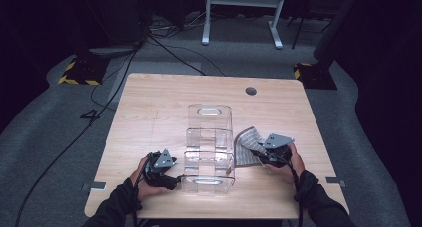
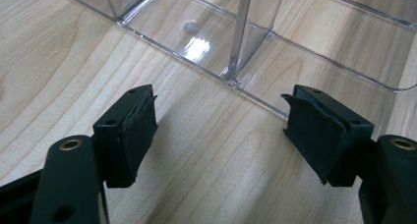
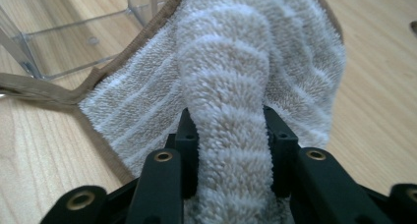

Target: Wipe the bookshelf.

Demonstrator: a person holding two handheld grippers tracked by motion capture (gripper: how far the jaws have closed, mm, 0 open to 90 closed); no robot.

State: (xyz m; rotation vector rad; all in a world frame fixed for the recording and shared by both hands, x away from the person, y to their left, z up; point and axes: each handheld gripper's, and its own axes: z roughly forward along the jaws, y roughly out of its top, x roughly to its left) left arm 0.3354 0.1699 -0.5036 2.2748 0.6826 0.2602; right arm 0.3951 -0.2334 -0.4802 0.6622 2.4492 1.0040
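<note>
Pinching a bunched fold of the striped towel (image 3: 231, 76) is the right gripper (image 3: 228, 135) — jaws clamped tight on the terry, the rest of the cloth fanning out past the tips. In the high view the towel (image 1: 247, 146) sits just right of the clear acrylic organizer (image 1: 209, 147), its far edge touching or nearly touching the organizer's right wall; I can't tell which.

Left gripper (image 2: 221, 130) is released, jaws spread wide with nothing between them, low over the wooden table (image 2: 59, 62) at the organizer's near-left corner (image 2: 231, 79). The left hand (image 1: 149, 179) holds it there, probably to brace the box.

Risks, as I read it:
- Grip is on one fold only. The loose skirt and the brown hem could snag on the wall or a divider and drag the light organizer sideways.
- Nothing pins the box yet, so any push from the right shifts it.
- The towel looks bulkier than a single compartment — it may bridge over the top instead of dropping in.
</note>
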